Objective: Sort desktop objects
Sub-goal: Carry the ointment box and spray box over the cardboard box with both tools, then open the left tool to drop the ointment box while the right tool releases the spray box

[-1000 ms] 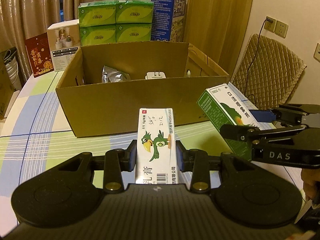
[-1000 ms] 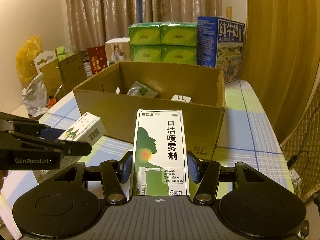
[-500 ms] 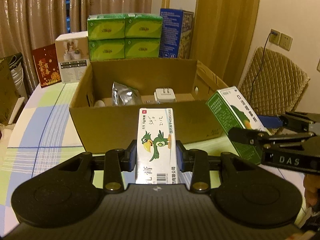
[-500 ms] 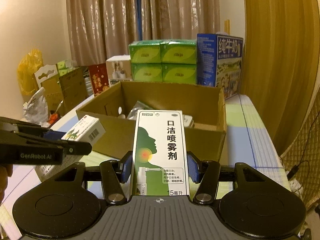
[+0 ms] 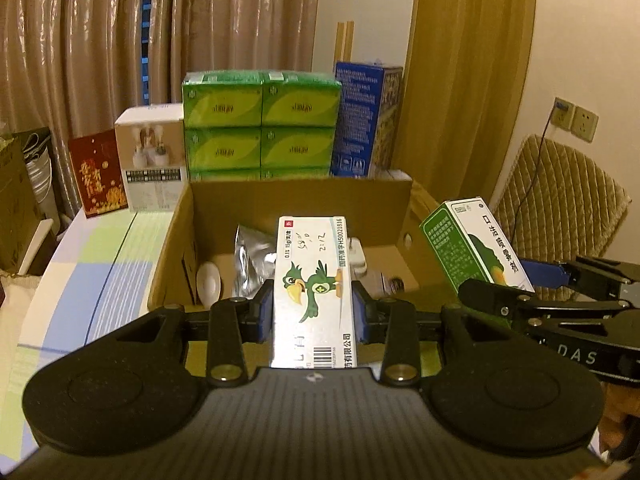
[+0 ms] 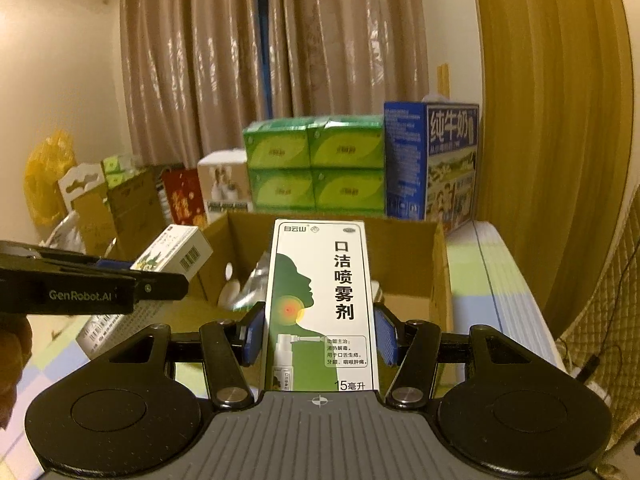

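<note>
My left gripper is shut on a white ointment box with a green parrot, held over the near wall of an open cardboard box. My right gripper is shut on a green and white throat spray box, also above the cardboard box's near edge. Each view shows the other gripper from the side: the spray box at the right, the ointment box at the left. Inside the carton lie a silver foil pouch, a white round item and a white plug.
Behind the carton stand stacked green tissue packs, a blue milk carton, a white product box and a red card. A checked tablecloth covers the table. A quilted chair stands at the right.
Both grippers have risen and moved forward with their boxes, from in front of the carton's near wall to above its rim, so the carton's inside now shows.
</note>
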The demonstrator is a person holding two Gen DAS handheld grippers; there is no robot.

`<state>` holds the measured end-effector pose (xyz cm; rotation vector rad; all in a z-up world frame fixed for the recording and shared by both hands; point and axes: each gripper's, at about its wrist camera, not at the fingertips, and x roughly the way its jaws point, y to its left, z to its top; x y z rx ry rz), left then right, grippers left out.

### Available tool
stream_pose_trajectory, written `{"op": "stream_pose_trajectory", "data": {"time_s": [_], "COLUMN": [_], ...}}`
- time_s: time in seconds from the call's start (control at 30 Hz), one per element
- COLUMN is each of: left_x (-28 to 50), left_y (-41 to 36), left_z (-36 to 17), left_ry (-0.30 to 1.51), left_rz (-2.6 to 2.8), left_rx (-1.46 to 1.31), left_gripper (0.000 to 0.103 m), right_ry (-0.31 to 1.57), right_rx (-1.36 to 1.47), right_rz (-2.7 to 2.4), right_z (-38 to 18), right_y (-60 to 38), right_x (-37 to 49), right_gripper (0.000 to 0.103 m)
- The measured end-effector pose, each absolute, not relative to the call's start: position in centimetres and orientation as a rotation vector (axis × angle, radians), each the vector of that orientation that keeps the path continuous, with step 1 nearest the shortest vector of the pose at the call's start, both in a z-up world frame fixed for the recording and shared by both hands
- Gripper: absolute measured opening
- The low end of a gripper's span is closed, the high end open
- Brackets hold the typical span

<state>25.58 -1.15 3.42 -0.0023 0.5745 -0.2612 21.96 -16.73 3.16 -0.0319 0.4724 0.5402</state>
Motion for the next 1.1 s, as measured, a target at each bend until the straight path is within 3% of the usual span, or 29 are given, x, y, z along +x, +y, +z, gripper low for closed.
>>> {"op": "stream_pose_trajectory", "data": {"time_s": [1.1], "left_x": [37.9], "left_y": [-1.8], "left_z": [1.9], "left_ry": [0.598], "left_rz": [-0.237], "left_rx": [-0.040], "left_gripper": [0.033], "right_ry": [0.503], "right_rx": [0.018], "right_rz": [0.445], "right_z": [1.5], "right_y": [-14.5], "right_x": [33.4], "right_gripper": [0.052]}}
